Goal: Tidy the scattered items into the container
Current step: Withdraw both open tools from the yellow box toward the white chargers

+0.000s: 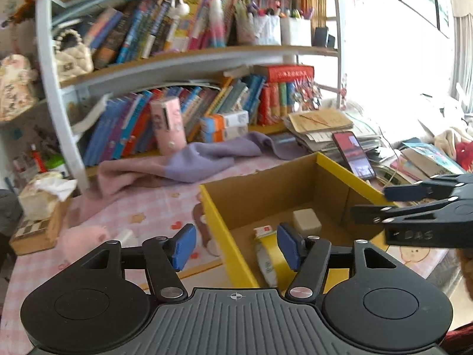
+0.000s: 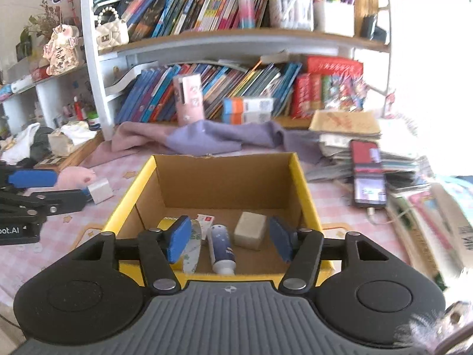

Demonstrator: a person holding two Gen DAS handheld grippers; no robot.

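Flanking the box (image 2: pixel 304 189): phone (image 2: pixel 368 174), purple cloth (image 2: pixel 207 139), pink plush (image 2: pixel 75 176).

A yellow-rimmed brown box (image 2: pixel 304 189) is sitting on pink-checked worktop (image 2: pixel 59 236), holding a beige block (image 2: pixel 249 230) and blue-white tube (image 2: pixel 221 248).

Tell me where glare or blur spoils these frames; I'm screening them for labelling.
Left wrist view: the window side at right is blown out white, the shelf bows from fisheye distortion, and the books are motion-smeared. Right wrist view: the right edge is washed out too, the books are soft, but the box and the tube inside stay readable.
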